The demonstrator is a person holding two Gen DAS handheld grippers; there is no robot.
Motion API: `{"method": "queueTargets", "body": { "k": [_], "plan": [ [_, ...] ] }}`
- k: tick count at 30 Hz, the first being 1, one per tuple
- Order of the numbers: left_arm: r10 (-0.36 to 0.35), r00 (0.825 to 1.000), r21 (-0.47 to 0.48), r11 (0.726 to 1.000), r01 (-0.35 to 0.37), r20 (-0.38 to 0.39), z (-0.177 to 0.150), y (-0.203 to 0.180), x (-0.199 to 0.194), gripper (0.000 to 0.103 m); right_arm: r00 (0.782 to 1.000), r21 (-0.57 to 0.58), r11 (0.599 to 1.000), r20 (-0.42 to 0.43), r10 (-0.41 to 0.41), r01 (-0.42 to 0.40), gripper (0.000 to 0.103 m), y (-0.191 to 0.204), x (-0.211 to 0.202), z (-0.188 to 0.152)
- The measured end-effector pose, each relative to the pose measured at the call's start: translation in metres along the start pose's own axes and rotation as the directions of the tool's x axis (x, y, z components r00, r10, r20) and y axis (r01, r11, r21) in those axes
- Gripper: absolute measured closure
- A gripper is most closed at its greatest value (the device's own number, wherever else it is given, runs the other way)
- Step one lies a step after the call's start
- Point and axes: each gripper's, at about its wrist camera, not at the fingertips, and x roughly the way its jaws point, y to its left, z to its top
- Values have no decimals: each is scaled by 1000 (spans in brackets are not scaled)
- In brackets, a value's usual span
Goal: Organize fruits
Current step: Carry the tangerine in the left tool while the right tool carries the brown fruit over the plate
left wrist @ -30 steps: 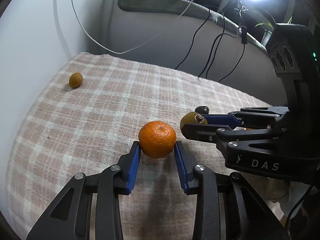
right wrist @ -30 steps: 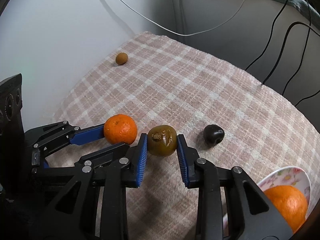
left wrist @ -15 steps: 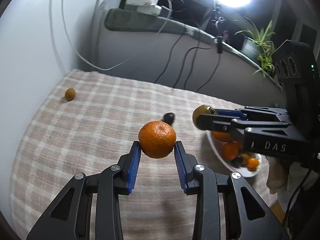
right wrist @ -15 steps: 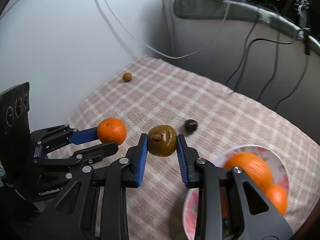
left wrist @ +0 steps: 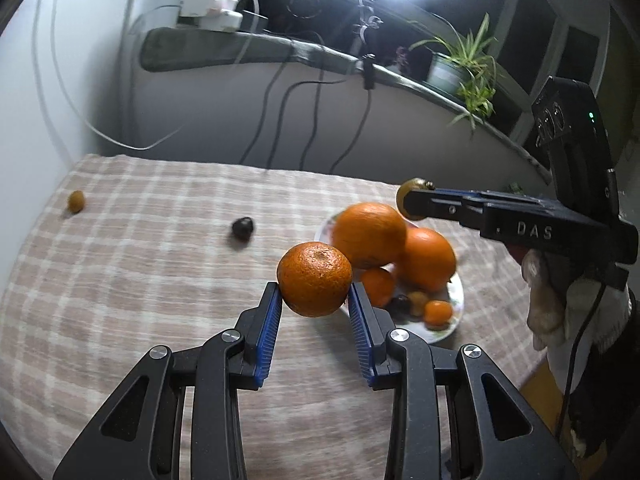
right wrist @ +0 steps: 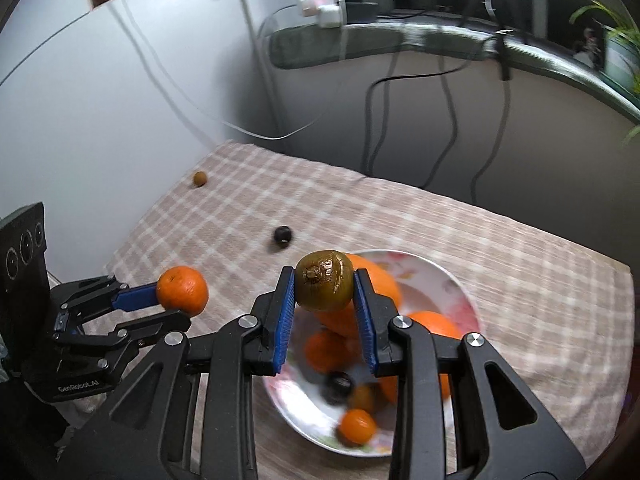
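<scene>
I've got the left gripper (left wrist: 315, 294) clamped on a mandarin (left wrist: 315, 279), blue pads tight on both sides, fruit lifted clear of the checked cloth (left wrist: 140, 264). The right gripper (right wrist: 324, 294) is closed on a brown-green kiwi (right wrist: 324, 279), stem end facing the cam, held up over the plate (right wrist: 456, 284). In the left wrist view the right unit comes in from the right side w/ the kiwi at its tip, above the far edge of the plate; a gloved hand (left wrist: 560, 308) grips its handle. In the right wrist view the left unit sits at the left, mandarin at its tip, beside the plate's left rim but not over it. Plate holds 2 big oranges (left wrist: 370, 234) stacked toward the back, a smaller mandarin-type fruit below them, plus a few small items at the near edge: 1 dark, 1 brownish, 1 small orange one; that part is blurred. Still on the cloth: a dark small fruit (right wrist: 283, 235) near the middle, well apart from the plate, and a small tan fruit (right wrist: 199, 178) by the far left edge near the wall. Cables hang down the wall behind.
</scene>
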Motion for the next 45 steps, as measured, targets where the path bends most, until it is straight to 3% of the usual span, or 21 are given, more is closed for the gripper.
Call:
{"method": "queueTargets", "body": {
  "k": [9, 22, 45],
  "plan": [
    [-29, 999, 40, 999, 30, -32, -5, -27, 11, 70, 999, 59, 998, 20, -28, 27, 73, -36, -16, -16],
    [-49, 996, 71, 996, 55, -79, -13, -45, 25, 70, 1000, 84, 996, 5, -26, 25, 73, -48, -16, -33],
    [-57, 992, 90, 994, 67, -109, -14, -56, 38, 70, 998, 108, 993, -25, -54, 56, 73, -74, 5, -26]
  ]
}}
